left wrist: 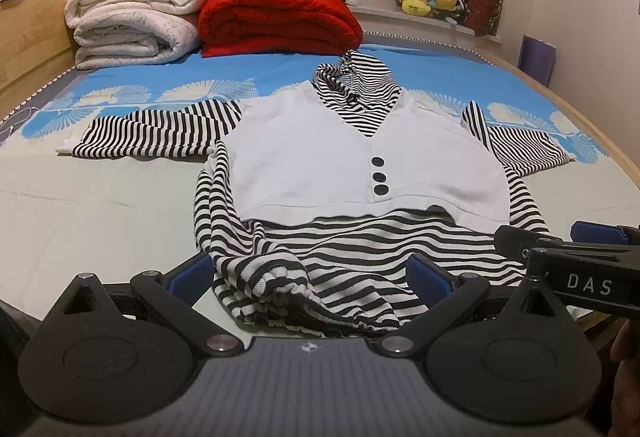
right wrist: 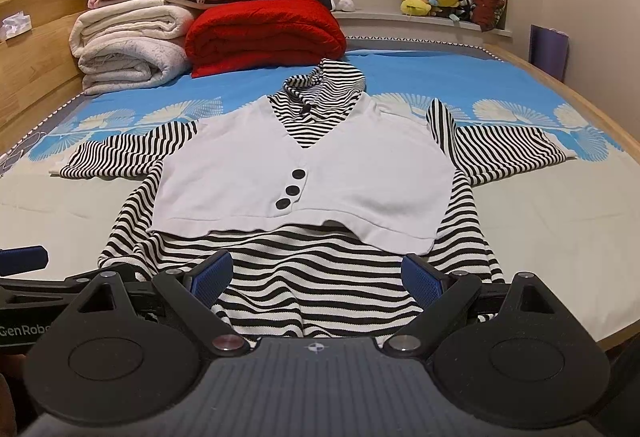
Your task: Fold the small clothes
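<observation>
Striped top (left wrist: 320,165) flat on bed (left wrist: 80,197); both grippers (left wrist: 310,277) (right wrist: 316,277) spread apart; lettering "DAS", "GenRob" legible.

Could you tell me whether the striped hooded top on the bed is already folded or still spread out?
Spread out, not folded: the striped top lies front up on the bed, both sleeves out sideways, only its near hem bunched.

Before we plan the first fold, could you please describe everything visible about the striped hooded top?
The striped hooded top lies face up on the bed, sleeves spread sideways, hood toward the headboard. It looks like black-and-white knit with a white vest panel bearing three black buttons. Its near hem is rumpled between the open left gripper; the open right gripper straddles it too.
</observation>
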Demonstrator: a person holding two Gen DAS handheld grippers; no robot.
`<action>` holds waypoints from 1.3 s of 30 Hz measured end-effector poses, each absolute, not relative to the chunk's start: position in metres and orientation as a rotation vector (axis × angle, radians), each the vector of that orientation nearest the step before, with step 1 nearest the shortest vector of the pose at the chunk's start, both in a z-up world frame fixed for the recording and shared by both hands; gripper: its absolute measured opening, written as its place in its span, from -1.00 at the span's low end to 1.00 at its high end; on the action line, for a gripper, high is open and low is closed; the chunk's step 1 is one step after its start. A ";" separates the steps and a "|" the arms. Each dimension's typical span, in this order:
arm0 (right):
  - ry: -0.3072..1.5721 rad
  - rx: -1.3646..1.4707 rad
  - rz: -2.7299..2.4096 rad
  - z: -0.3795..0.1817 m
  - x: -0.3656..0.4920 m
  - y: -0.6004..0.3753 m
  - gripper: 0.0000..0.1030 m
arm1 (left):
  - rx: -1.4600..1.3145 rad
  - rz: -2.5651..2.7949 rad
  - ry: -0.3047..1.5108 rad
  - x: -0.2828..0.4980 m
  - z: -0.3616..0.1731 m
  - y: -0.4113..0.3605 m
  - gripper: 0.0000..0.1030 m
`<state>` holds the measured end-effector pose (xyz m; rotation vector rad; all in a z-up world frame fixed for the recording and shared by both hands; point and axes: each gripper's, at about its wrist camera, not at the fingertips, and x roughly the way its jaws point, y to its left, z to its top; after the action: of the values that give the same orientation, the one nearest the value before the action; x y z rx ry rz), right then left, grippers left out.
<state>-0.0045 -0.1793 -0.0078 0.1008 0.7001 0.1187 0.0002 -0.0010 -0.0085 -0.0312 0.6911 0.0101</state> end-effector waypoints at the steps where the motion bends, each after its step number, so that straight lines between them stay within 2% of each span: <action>1: 0.700 0.101 0.118 -0.008 -0.004 -0.179 0.78 | -0.032 0.010 0.693 0.000 -0.008 -0.001 0.99; 22: 0.687 0.106 0.093 -0.005 -0.001 -0.184 0.78 | -0.038 0.019 0.680 0.007 -0.008 0.000 0.99; 29: 0.773 0.166 -0.072 -0.022 0.026 -0.218 0.78 | -0.166 0.091 0.704 0.063 -0.011 0.035 0.99; 33: 0.852 0.159 -0.172 -0.045 0.052 -0.240 0.78 | -0.149 0.150 0.764 0.105 -0.035 0.052 0.99; 36: 0.900 0.168 -0.262 -0.067 0.068 -0.256 0.76 | -0.189 0.187 0.893 0.119 -0.068 0.065 0.82; 37: 0.919 0.177 -0.289 -0.075 0.071 -0.262 0.74 | -0.223 0.187 0.920 0.121 -0.076 0.071 0.64; 38: 0.943 0.187 -0.314 -0.083 0.073 -0.266 0.70 | -0.258 0.193 0.944 0.119 -0.084 0.078 0.38; 39: 0.964 0.194 -0.329 -0.091 0.074 -0.270 0.64 | -0.286 0.191 0.969 0.117 -0.090 0.083 0.23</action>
<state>0.0740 -0.2703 -0.0907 0.1936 0.9642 -0.3285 0.1166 0.0829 -0.0900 -0.2864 0.9687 0.1910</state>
